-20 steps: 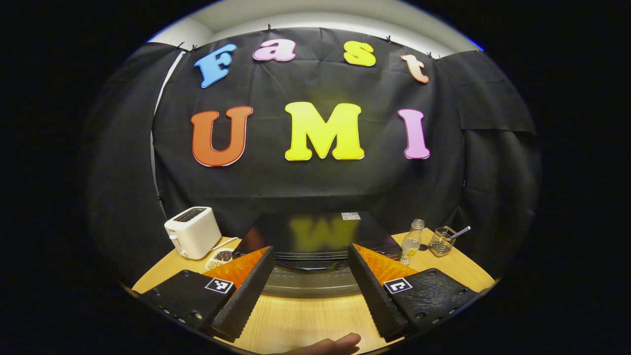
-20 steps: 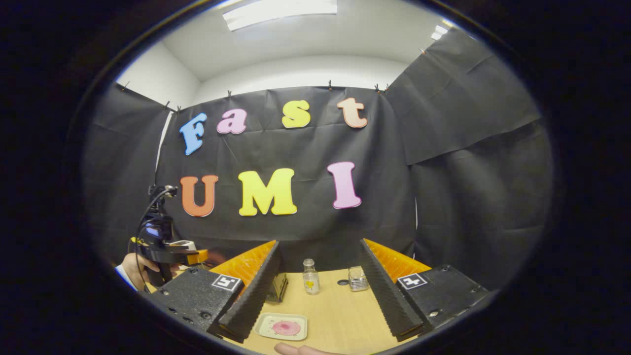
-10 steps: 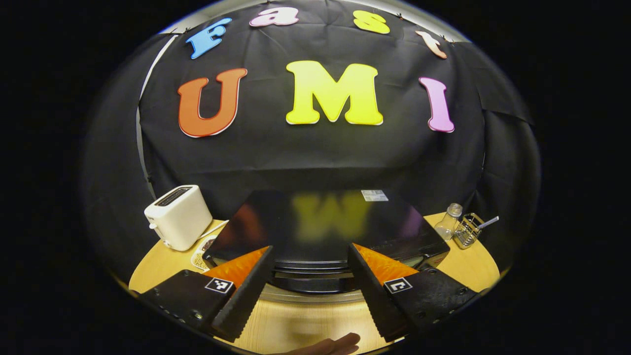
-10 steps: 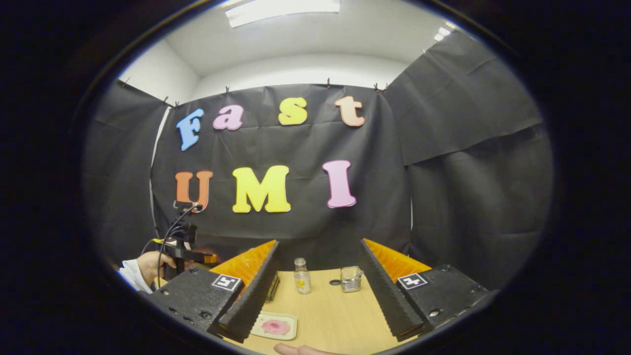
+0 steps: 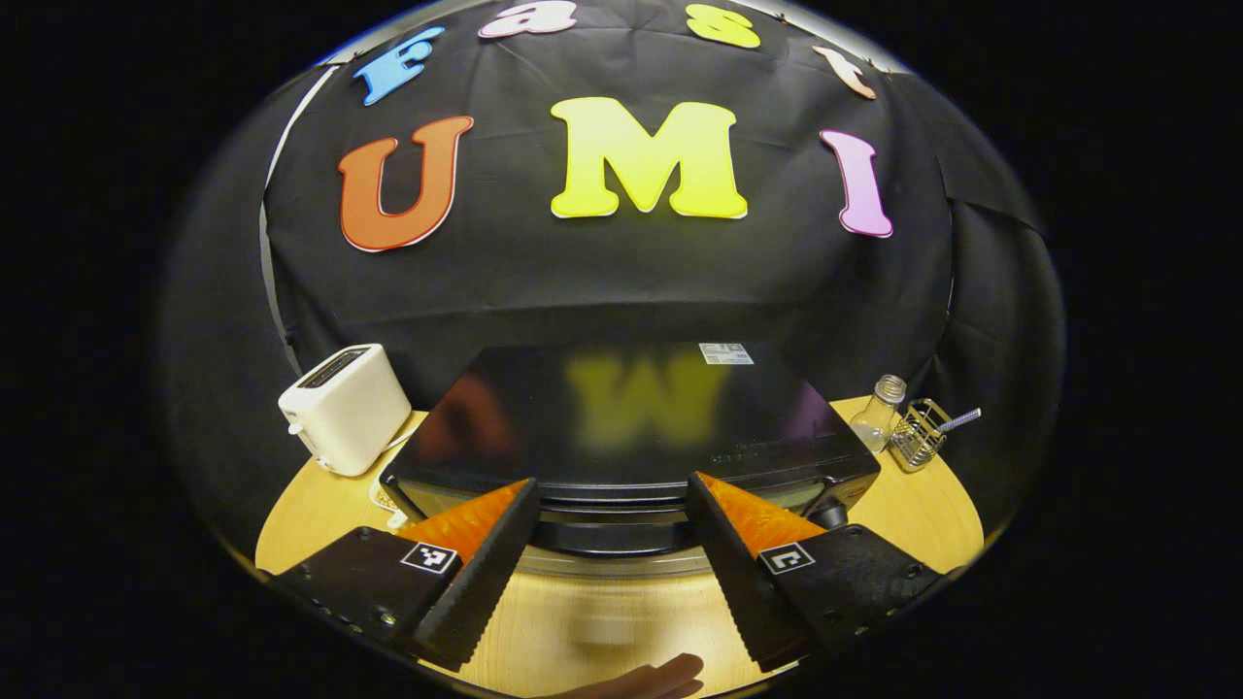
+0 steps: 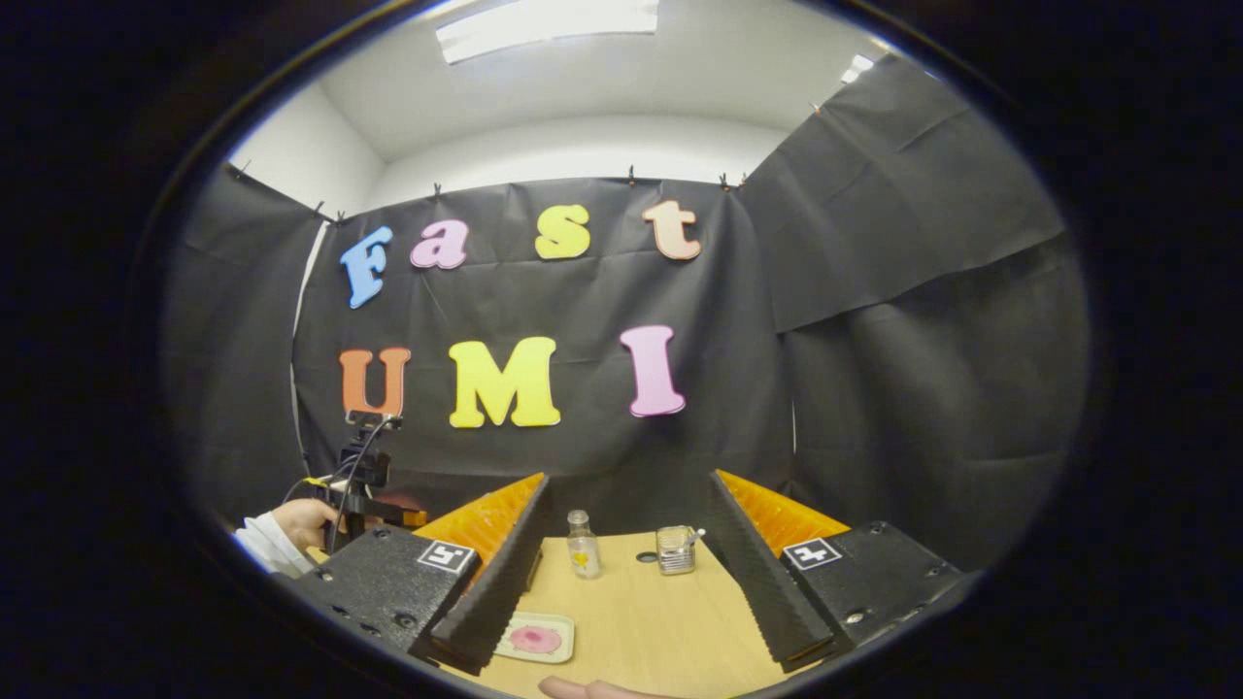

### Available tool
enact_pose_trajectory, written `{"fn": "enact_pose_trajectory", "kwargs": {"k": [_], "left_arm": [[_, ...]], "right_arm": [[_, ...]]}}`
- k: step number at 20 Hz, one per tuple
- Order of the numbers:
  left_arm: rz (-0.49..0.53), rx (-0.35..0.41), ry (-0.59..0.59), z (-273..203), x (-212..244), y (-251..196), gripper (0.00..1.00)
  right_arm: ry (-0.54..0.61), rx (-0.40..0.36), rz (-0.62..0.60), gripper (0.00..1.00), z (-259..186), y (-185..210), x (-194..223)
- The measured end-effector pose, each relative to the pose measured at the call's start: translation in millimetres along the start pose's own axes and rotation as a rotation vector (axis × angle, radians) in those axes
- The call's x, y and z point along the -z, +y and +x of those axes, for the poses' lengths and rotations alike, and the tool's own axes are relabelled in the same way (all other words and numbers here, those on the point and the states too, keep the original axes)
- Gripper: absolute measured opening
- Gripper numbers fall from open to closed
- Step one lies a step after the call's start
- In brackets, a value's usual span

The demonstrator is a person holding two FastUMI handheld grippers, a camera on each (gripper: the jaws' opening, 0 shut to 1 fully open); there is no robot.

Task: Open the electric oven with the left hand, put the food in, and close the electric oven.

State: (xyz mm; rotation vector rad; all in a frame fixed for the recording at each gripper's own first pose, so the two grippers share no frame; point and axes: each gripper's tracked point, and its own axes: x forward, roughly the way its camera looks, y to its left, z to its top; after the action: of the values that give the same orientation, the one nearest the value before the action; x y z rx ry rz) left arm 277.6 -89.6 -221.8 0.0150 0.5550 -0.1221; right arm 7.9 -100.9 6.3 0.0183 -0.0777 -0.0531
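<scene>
While the left gripper [image 5: 610,529], jaws spread, lines up on the closed oven [image 5: 621,427], the right gripper [image 6: 621,573] waits open above the food plate [image 6: 533,638].

Black glossy oven [image 5: 631,417], white toaster [image 5: 345,408], pale wood table [image 5: 913,505], pink food [image 6: 535,639] on white tray [image 6: 558,629].
</scene>
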Motion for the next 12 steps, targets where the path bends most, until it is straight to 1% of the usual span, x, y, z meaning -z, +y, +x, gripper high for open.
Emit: {"fn": "enact_pose_trajectory", "kwargs": {"k": [1,2,3,6,7,8,12], "left_arm": [[0.01,0.0,-0.018,-4,1,1,0.97],[0.006,0.001,-0.003,-6,6,2,0.97],[0.004,0.003,-0.008,-12,7,1,0.97],[0.008,0.011,0.005,-22,16,0,0.97],[0.008,0.015,0.005,-26,20,0,0.97],[0.001,0.019,0.012,-30,24,-1,0.97],[0.009,0.028,-0.004,-47,42,-2,0.97]], "right_arm": [[0.001,0.0,-0.001,1.0,-4,1,-1],[0.004,-0.004,-0.001,1.0,-8,4,1],[0.005,-0.01,0.0,0.95,-12,6,0],[-0.005,-0.01,-0.006,0.95,-24,9,-3],[-0.008,-0.005,-0.01,1.0,-27,8,-5],[-0.008,-0.004,-0.011,0.95,-30,9,-3],[-0.009,0.0,-0.011,0.95,-39,8,-3]]}}
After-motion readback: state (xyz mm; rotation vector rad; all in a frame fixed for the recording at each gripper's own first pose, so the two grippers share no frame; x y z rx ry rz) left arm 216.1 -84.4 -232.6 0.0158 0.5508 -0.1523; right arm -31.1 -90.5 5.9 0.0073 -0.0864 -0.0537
